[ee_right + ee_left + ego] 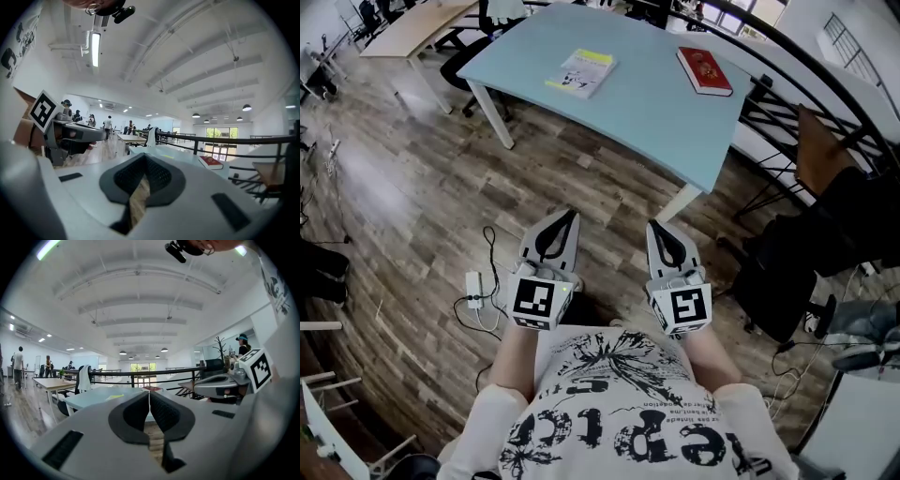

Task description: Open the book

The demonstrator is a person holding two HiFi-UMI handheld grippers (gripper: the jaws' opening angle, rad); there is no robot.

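A closed red book [705, 70] lies near the far right corner of the light-blue table [656, 112]. A yellow-and-white booklet [584, 72] lies closed to its left. Both grippers are held level close to my body, well short of the table and over the wooden floor. My left gripper [571, 216] is shut on nothing, and my right gripper [653, 226] is shut on nothing too. Past the shut left gripper [149, 393] the left gripper view shows the red book [152, 388] far off. In the right gripper view the red book [212, 162] lies beyond the shut right gripper [146, 157].
A power strip [473, 284] with cables lies on the floor to my left. A black railing [811, 80] and a brown chair [820, 155] stand to the right of the table. An office chair [473, 52] and a wooden desk [412, 28] are at the far left.
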